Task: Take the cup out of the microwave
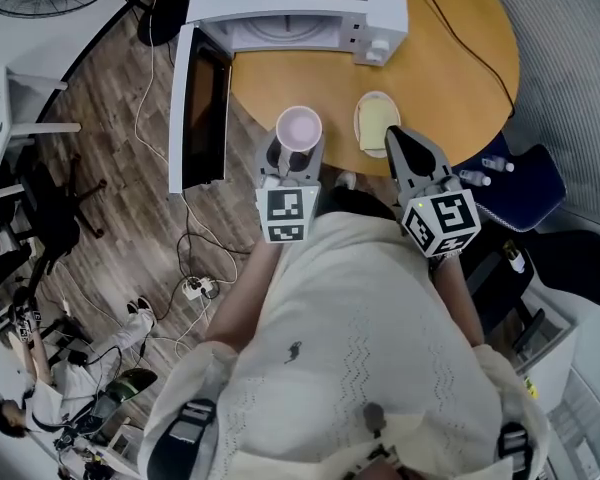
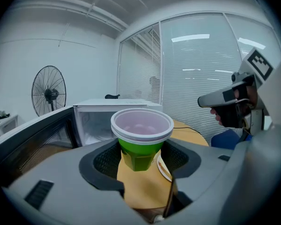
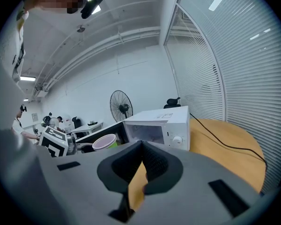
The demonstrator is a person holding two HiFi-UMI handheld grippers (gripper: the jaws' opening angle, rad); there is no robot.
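A green cup [image 2: 139, 149] with a wide white rim sits between the jaws of my left gripper [image 2: 141, 165], whose pads press on its sides. In the head view the cup [image 1: 298, 128] hangs over the near edge of the round wooden table [image 1: 460, 58], in front of the white microwave [image 1: 300, 8]. The microwave's door [image 1: 202, 103] stands swung open to the left and its chamber [image 2: 103, 123] looks empty. My right gripper [image 1: 400, 138] hovers to the right of the cup, its jaws closed together with nothing between them, as the right gripper view [image 3: 141, 149] also shows.
A small plate [image 1: 376, 123] with something pale yellow lies on the table between the two grippers. A black cable [image 1: 450, 28] runs across the table's right side. A standing fan [image 2: 48, 96] and office chairs [image 1: 50, 213] are off to the left; window blinds [image 3: 225, 69] are to the right.
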